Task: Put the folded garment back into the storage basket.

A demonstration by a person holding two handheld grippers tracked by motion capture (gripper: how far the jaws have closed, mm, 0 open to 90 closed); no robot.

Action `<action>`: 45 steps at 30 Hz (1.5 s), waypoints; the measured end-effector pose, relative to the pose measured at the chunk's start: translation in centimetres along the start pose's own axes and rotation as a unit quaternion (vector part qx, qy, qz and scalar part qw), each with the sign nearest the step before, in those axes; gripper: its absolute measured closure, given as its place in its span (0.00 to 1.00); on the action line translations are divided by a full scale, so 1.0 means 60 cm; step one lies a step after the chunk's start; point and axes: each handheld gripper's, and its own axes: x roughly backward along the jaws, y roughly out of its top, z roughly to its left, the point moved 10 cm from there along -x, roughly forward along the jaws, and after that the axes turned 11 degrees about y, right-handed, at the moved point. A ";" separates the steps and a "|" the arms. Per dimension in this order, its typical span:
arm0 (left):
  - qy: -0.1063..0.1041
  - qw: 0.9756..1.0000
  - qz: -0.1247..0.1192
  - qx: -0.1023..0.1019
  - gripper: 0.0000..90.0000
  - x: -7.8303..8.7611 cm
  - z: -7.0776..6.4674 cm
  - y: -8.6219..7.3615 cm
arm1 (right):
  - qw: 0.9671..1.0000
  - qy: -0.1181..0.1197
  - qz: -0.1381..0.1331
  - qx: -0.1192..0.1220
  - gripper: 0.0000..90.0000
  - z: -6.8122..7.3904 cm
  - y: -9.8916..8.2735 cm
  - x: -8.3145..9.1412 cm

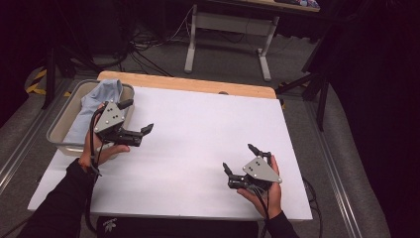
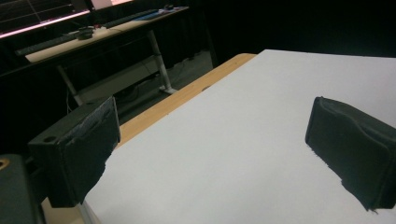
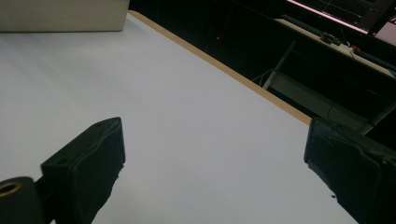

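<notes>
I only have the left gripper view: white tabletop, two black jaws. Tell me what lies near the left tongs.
Observer: A grey bin sits at the table's left edge, beside the left tongs.
Operator: Report its contents.
Observer: A light blue cloth lies inside, draped toward the far rim.
Operator: Now the right tongs.
Observer: The right tongs are open, over the white tabletop near its front right corner, holding nothing.
</notes>
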 end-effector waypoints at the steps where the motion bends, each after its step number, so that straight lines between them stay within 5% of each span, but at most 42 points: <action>1: -0.003 1.000 -0.001 -0.001 0.04 0.001 -0.003 0.000 | 1.000 0.000 -0.001 0.000 0.07 0.000 0.000 0.000; 45: -0.038 0.998 -0.010 -0.049 0.05 0.043 -0.068 -0.018 | 1.000 0.006 -0.003 0.006 0.07 0.008 0.004 -0.001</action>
